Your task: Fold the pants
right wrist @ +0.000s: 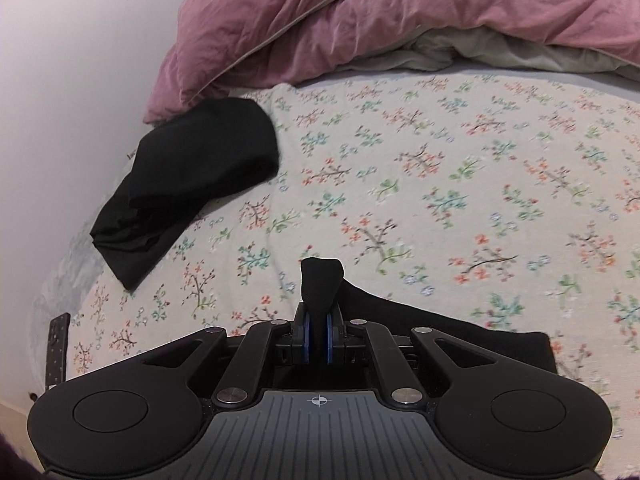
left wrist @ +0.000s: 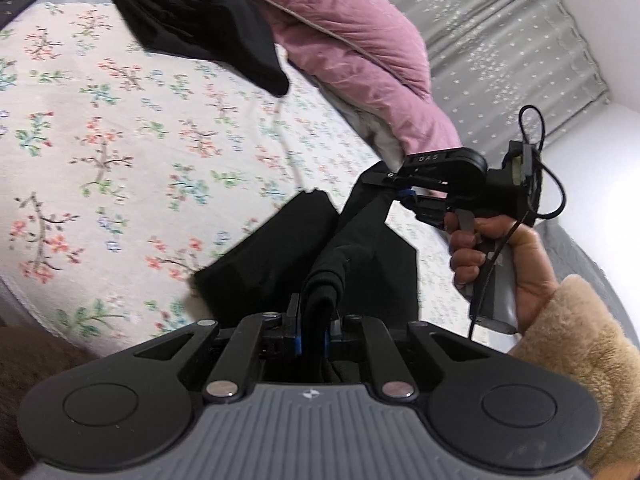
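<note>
1. At six o'clock in the left wrist view, the left gripper (left wrist: 314, 336) has its black linkage fingers drawn narrow on a thick bunched fold of the black soft-knit pants (left wrist: 280, 264), blue pads pressing the cloth on both sides.
2. From there the pants run toward two o'clock, where the right gripper (left wrist: 390, 184), held in a person's hand (left wrist: 492, 256) with a fuzzy tan sleeve (left wrist: 580, 344), pinches another edge; the fabric sags between the two holds, over the cream bedspread printed with small floral sprigs (left wrist: 120, 140).
3. At eleven o'clock a second dark folded garment (left wrist: 192, 28) lies against the crumpled pink quilted duvet (left wrist: 352, 40), which fills twelve to one o'clock.
4. At six o'clock in the right wrist view, the right gripper (right wrist: 318, 320) is nearly closed, a tab of the black pants (right wrist: 320, 284) standing up between its blue pads and more cloth trailing toward four o'clock.
5. The dark folded garment (right wrist: 188, 184) sits at ten o'clock, just below the pink duvet (right wrist: 360, 20); the floral bedspread (right wrist: 460, 180) spreads from one to four o'clock.
6. Risk, as I judge it: the right hold catches only a small tab, so pulling the hands apart could slip it free and collapse the fold; uneven tension could also lay the legs down skewed or wrinkled.
</note>
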Demonstrator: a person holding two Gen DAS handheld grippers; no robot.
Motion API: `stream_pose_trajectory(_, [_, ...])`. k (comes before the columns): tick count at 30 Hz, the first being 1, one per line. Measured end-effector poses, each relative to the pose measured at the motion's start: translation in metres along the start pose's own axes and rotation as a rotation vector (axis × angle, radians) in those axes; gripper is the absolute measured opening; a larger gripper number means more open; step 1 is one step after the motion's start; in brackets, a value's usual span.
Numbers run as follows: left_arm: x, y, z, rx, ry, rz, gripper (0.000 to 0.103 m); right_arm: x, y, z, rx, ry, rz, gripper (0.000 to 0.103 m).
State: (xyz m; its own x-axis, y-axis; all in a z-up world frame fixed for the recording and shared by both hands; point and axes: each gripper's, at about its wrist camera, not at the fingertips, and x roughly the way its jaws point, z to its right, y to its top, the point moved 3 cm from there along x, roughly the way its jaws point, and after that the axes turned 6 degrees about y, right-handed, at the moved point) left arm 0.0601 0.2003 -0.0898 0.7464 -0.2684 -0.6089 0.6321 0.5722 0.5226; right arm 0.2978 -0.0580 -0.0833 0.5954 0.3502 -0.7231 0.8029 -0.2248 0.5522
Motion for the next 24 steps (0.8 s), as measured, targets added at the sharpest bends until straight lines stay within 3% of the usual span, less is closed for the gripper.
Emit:
stream_pose_trajectory(2, [0.003,0.001,-0.002,0.02,0.04,-0.017,0.037,0.006,-0.001,-0.004,-0.004,0.006,-0.012,0.015])
stream_pose_trajectory(5, [0.003,0.008,0.001,0.086,0.103,-0.032,0.051,0.003,-0.001,-0.008,-0.019,0.017,-0.015,0.026])
stream_pose_trajectory(8, [-0.001,0.023,0.01,0.17,0.136,-0.009,0.077,-0.015,-0.002,-0.009,-0.033,0.048,0.012,0.053])
stream_pose_trajectory(9, [0.001,0.028,0.014,0.2,0.133,-0.009,0.082,-0.023,-0.003,-0.009,-0.038,0.052,0.023,0.055])
stream_pose_trajectory(15, [0.035,0.053,0.035,0.371,0.098,-0.069,0.083,-0.066,-0.022,0.018,-0.023,0.041,0.043,0.057])
stream_pose_trajectory(18, [0.056,0.06,0.041,0.452,0.119,-0.101,0.083,-0.084,-0.038,0.04,-0.001,0.009,0.048,0.059])
stream_pose_trajectory(22, [0.078,0.067,0.043,0.517,0.141,-0.153,0.083,-0.105,-0.064,0.07,0.049,-0.016,0.05,0.06])
stream_pose_trajectory(24, [0.086,0.069,0.043,0.531,0.131,-0.182,0.083,-0.114,-0.078,0.083,0.078,-0.022,0.05,0.067])
